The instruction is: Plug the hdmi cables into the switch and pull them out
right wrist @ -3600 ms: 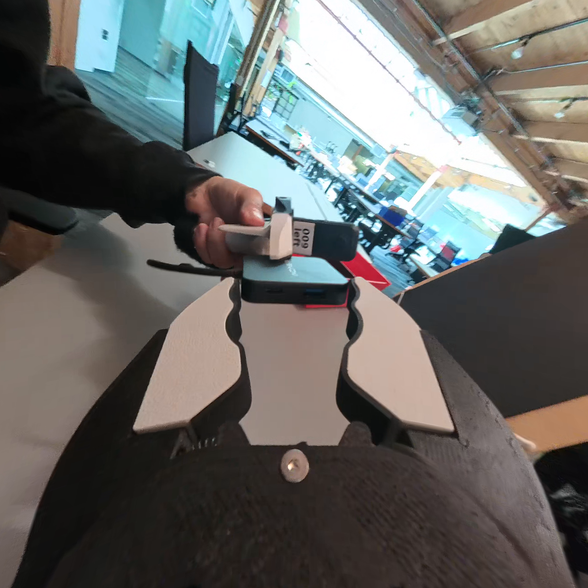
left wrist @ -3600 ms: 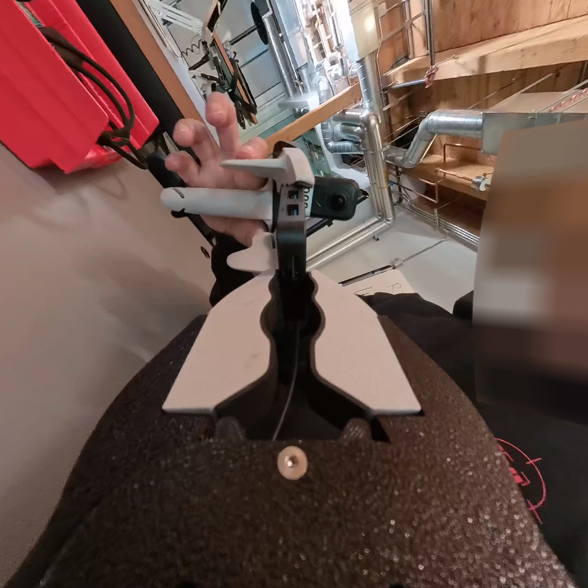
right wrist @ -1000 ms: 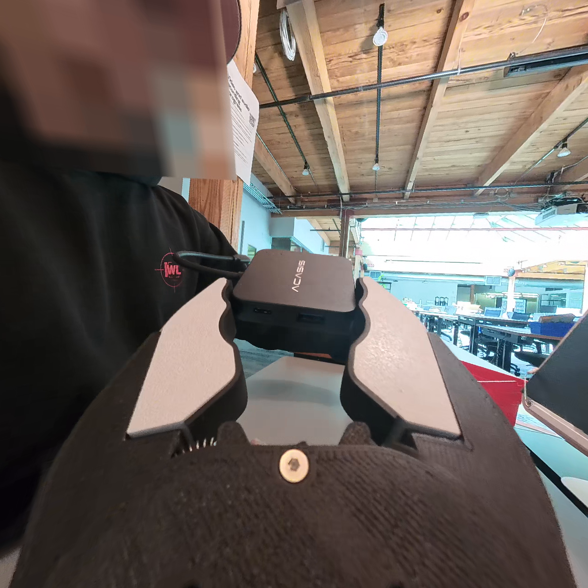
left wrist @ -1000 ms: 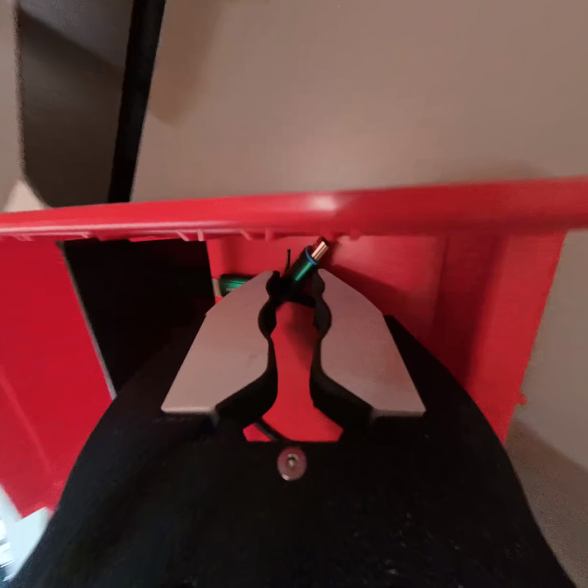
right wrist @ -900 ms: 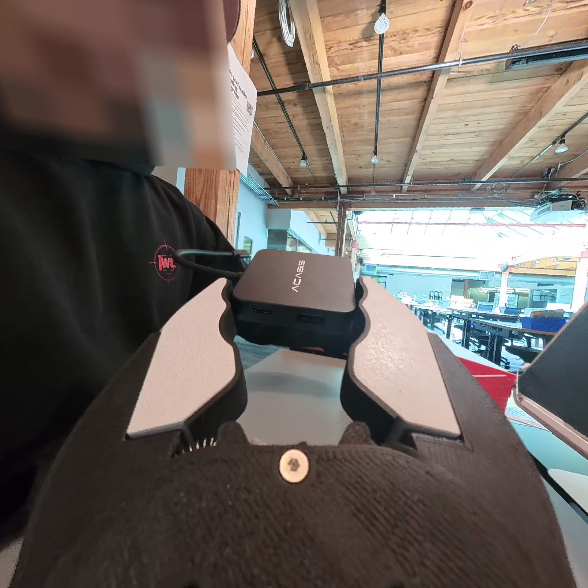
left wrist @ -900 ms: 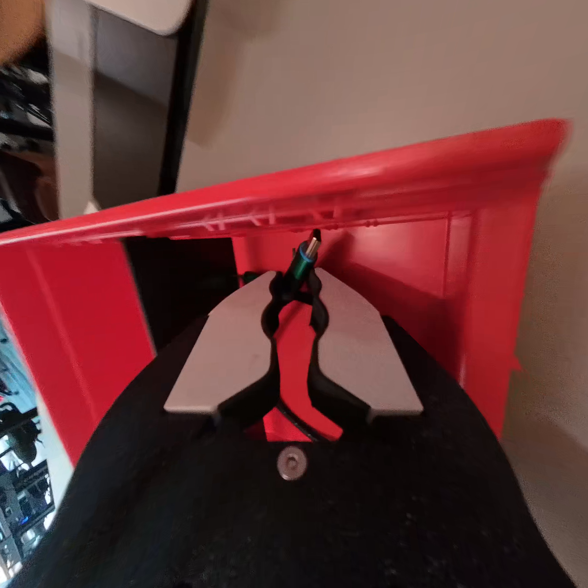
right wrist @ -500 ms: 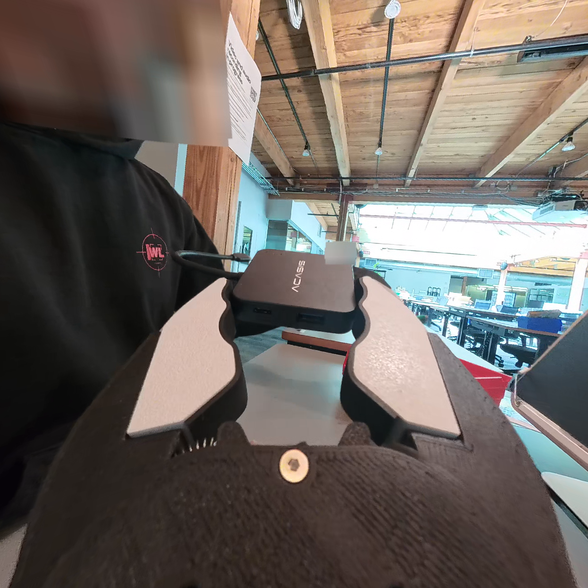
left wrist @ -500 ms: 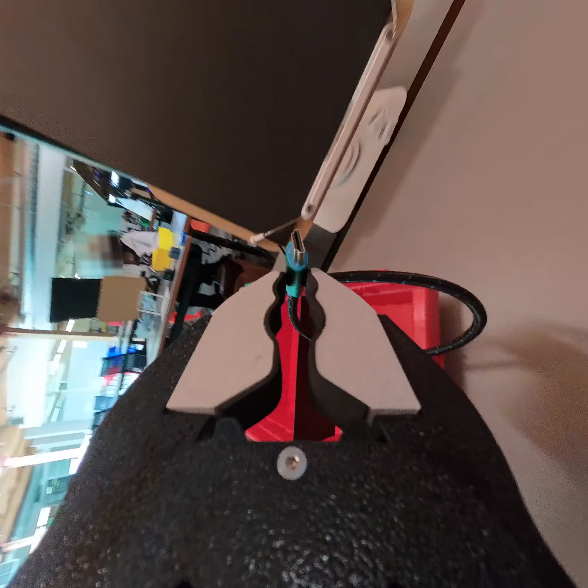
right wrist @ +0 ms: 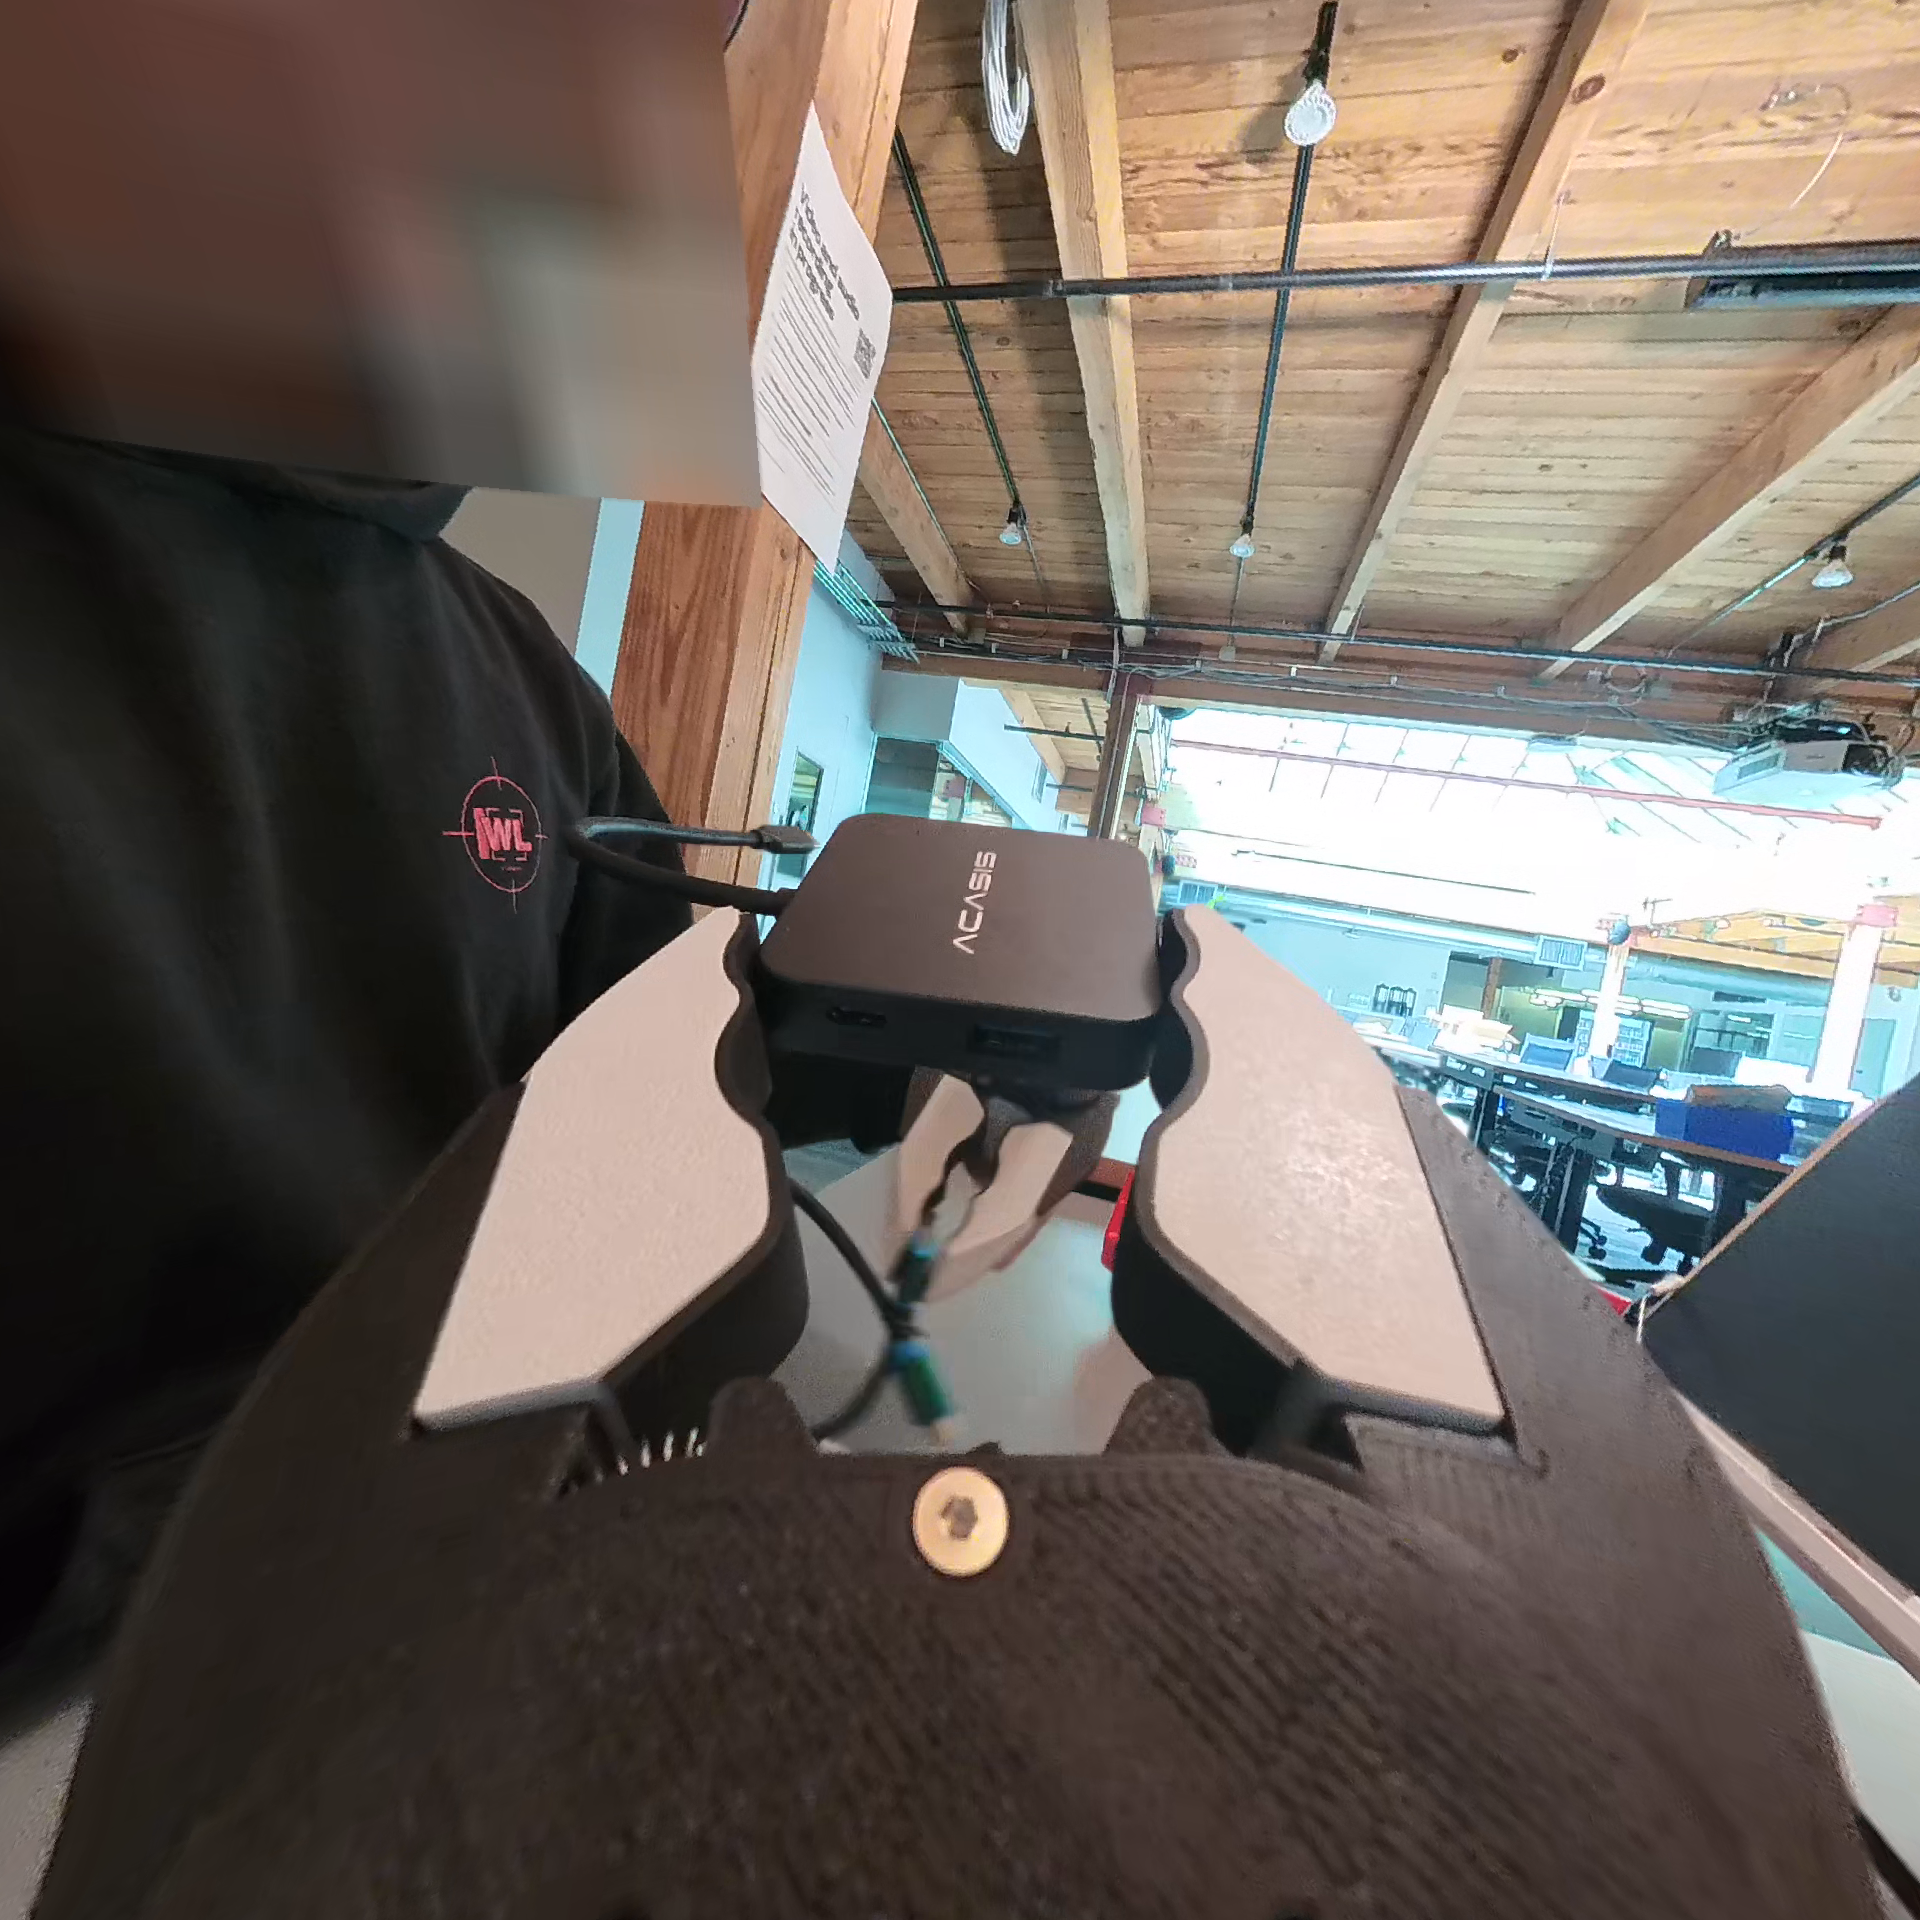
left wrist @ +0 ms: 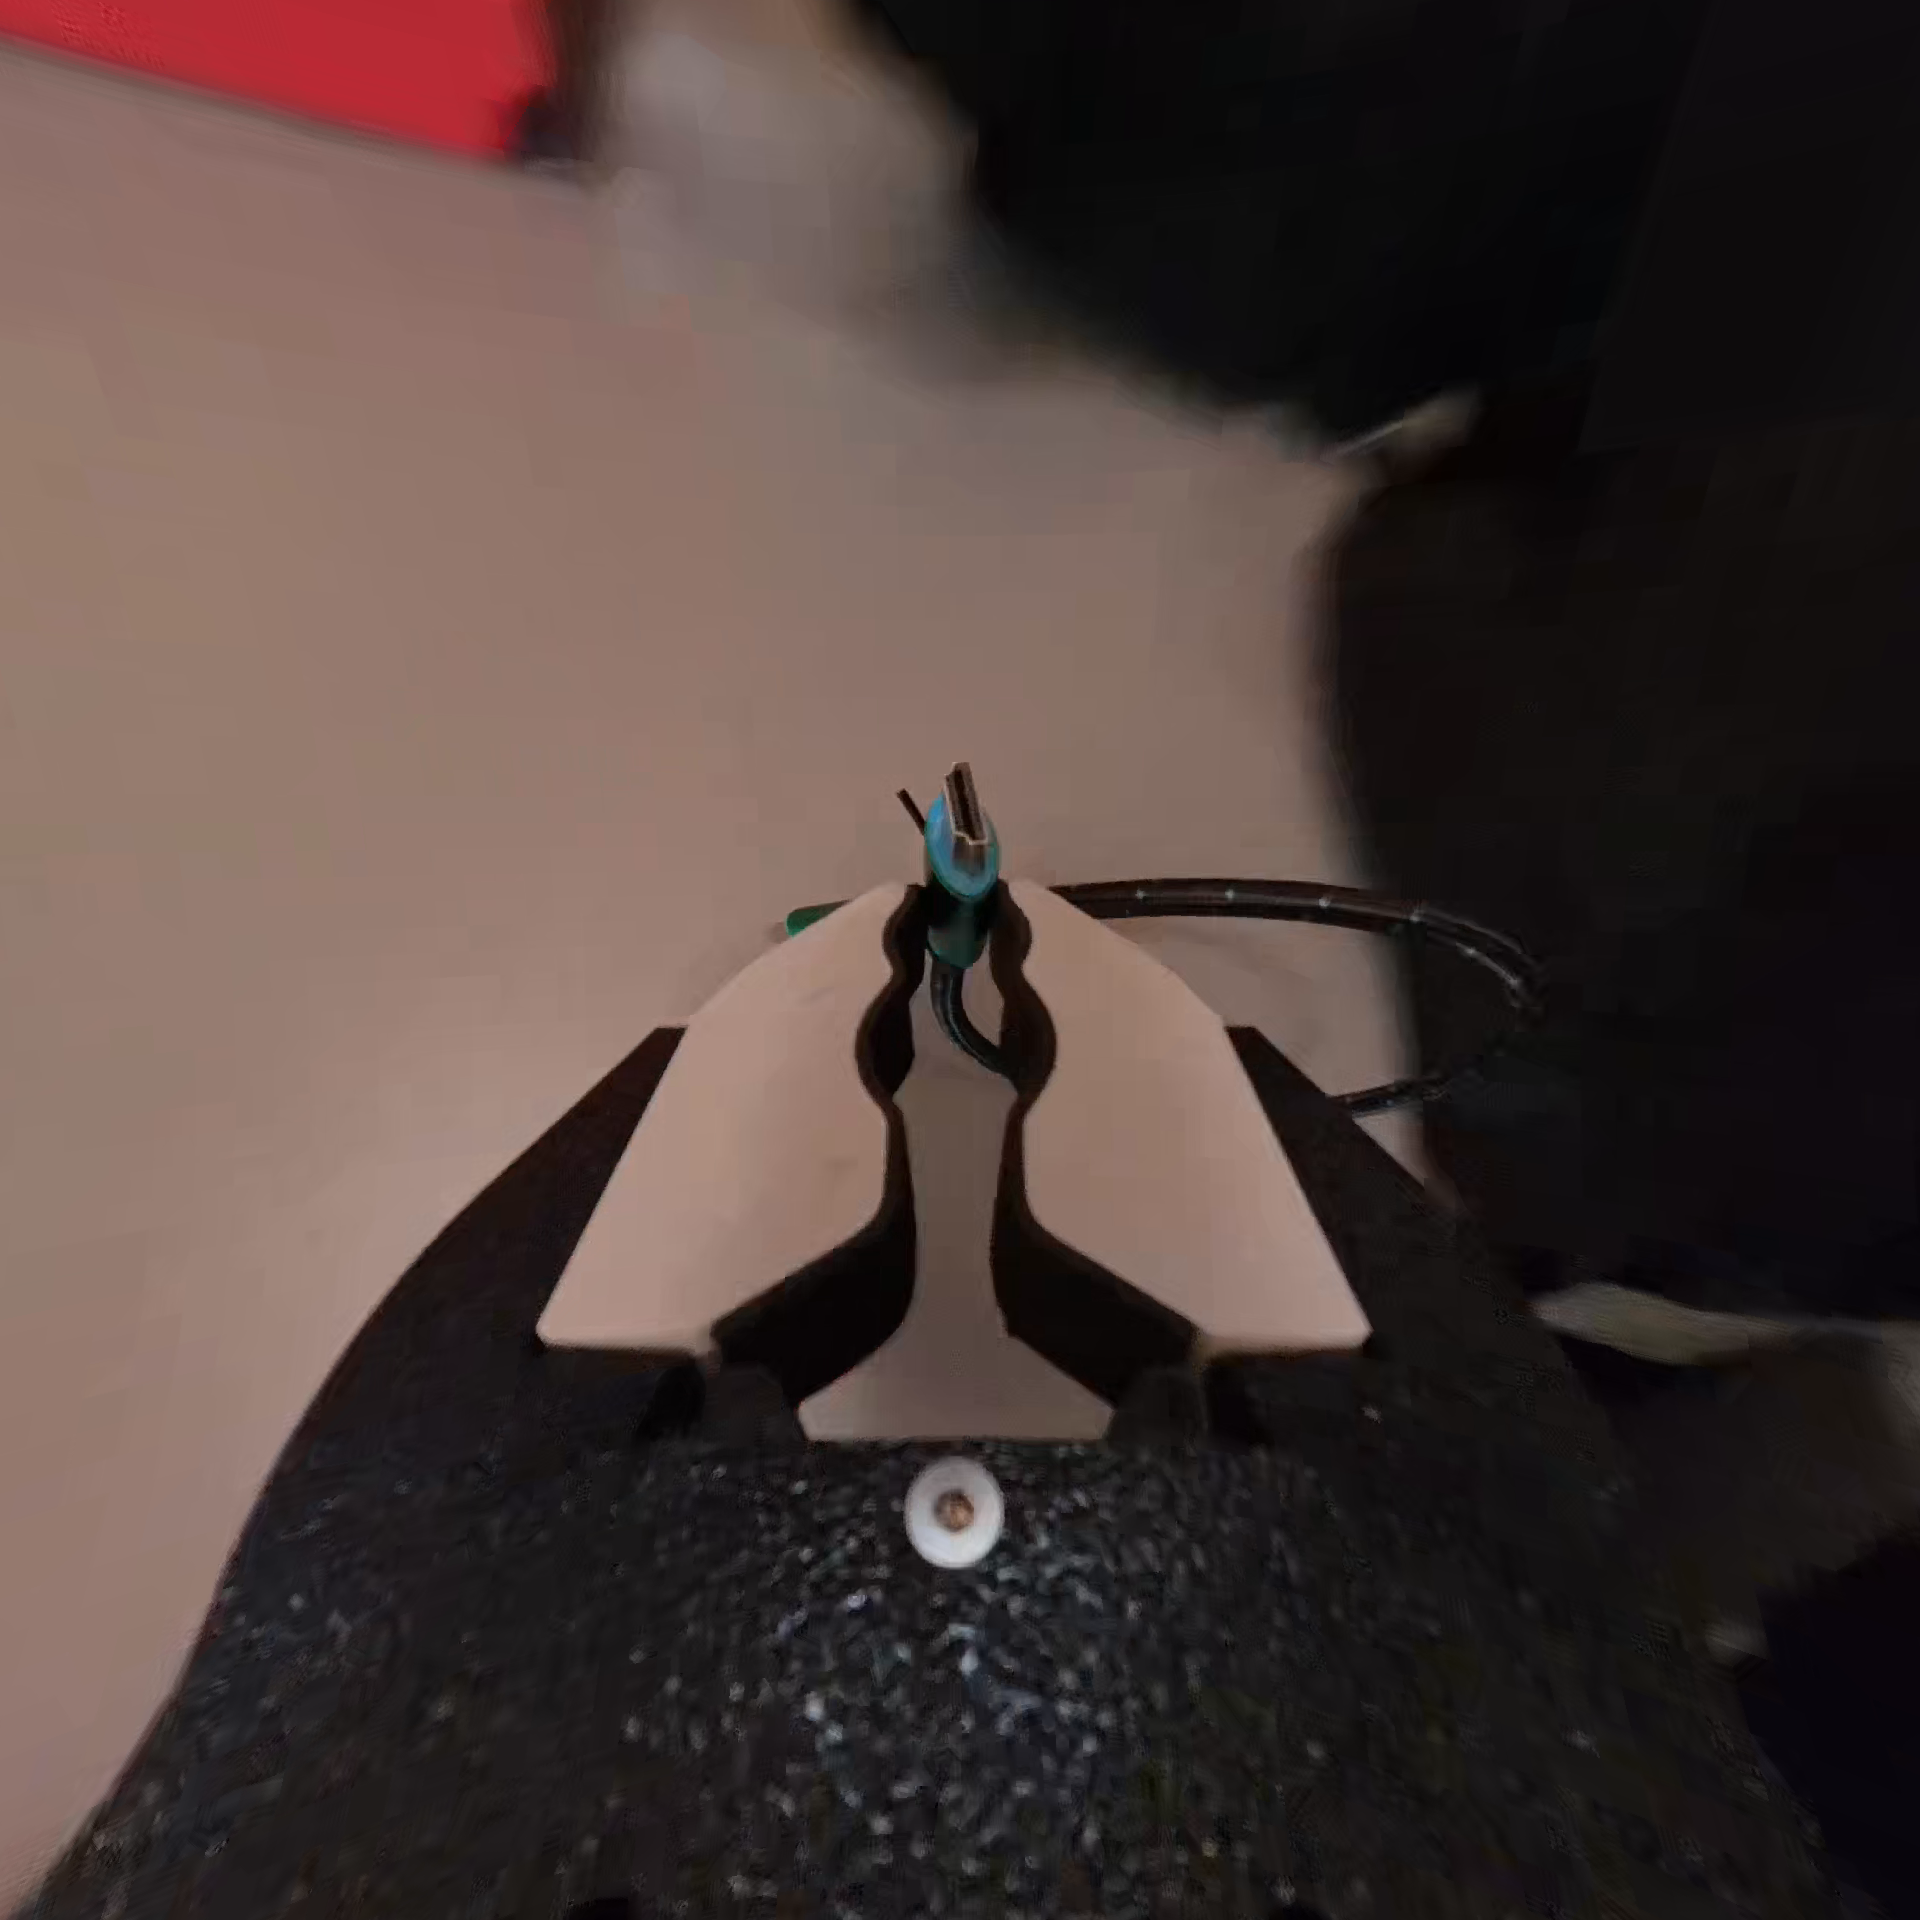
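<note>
- Left gripper (left wrist: 958,914) clamped on the green-collared plug (left wrist: 961,868) of an HDMI cable (left wrist: 1351,909), metal tip poking out past the fingertips.
- Black braided cable looping off to the right behind the fingers, above a pale surface (left wrist: 416,623).
- Strip of red (left wrist: 270,62) at the top left corner, too blurred to identify; dark blurred mass filling the upper right.
- Right gripper (right wrist: 956,997) closed on a black switch (right wrist: 966,935), held by its two sides, port face turned toward the camera.
- Thin dark lead (right wrist: 665,862) running from the switch's left edge toward a person's black top (right wrist: 260,935).
- Beneath the switch, the left gripper seen farther off, plug still apart from the ports.
- Second green plug (right wrist: 925,1377) dangling low between the right gripper's fingers.
</note>
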Available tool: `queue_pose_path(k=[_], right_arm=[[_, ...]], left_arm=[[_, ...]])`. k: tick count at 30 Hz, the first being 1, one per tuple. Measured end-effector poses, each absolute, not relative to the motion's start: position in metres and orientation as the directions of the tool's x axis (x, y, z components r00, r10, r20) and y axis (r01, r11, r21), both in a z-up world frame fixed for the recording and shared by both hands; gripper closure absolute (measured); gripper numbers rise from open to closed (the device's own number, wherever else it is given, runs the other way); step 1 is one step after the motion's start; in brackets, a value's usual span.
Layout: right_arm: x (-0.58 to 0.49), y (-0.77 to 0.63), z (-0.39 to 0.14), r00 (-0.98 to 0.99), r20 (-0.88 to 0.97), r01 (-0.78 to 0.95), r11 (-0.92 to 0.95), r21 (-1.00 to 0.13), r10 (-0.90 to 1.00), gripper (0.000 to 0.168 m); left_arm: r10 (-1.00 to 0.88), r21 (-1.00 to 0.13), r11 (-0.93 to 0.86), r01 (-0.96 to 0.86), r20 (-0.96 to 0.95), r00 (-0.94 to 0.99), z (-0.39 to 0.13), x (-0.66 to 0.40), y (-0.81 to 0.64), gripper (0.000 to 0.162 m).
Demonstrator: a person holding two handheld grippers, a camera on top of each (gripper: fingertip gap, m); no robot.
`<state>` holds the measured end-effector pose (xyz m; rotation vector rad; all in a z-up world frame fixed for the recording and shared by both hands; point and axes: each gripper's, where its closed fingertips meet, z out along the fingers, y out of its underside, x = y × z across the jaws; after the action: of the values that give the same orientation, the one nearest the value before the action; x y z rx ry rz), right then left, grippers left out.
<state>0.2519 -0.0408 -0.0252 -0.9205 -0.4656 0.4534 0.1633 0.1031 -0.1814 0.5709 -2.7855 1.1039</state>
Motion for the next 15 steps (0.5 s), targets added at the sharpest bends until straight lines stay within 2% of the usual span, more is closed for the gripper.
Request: queue_pose_path(k=[2,3,5,6,8,11,15], right_arm=[[0.251,-0.044,-0.023,0.811,0.196,-0.163,0.535,-0.829,0.551,0.095],[0.250,-0.045,-0.022,0.811,0.199,-0.161,0.536,-0.829,0.550,0.095],[0.250,-0.046,-0.021,0.810,0.203,-0.160,0.541,-0.826,0.550,0.095],[0.250,-0.047,-0.021,0.810,0.203,-0.162,0.542,-0.824,0.551,0.095],[0.250,-0.047,-0.021,0.811,0.202,-0.161,0.541,-0.825,0.549,0.095],[0.250,-0.048,-0.021,0.815,0.207,-0.151,0.543,-0.826,0.541,0.095],[0.253,-0.049,-0.022,0.820,0.203,-0.153,0.547,-0.823,0.535,0.095]], left_arm=[[-0.044,-0.733,0.504,-0.456,0.506,-0.862,-0.160,0.142,0.075,0.151],[0.111,-0.734,0.443,-0.514,0.614,-0.782,-0.150,0.132,0.070,0.151],[0.323,-0.677,0.422,-0.604,0.734,-0.597,-0.147,0.122,0.070,0.151],[0.353,-0.641,0.441,-0.628,0.767,-0.535,-0.156,0.121,0.069,0.151],[0.292,-0.564,0.537,-0.627,0.822,-0.489,-0.191,0.120,0.067,0.151],[0.175,-0.499,0.640,-0.584,0.835,-0.522,-0.232,0.124,0.067,0.150],[-0.028,-0.473,0.618,-0.628,0.786,-0.618,-0.257,0.158,0.067,0.145]])
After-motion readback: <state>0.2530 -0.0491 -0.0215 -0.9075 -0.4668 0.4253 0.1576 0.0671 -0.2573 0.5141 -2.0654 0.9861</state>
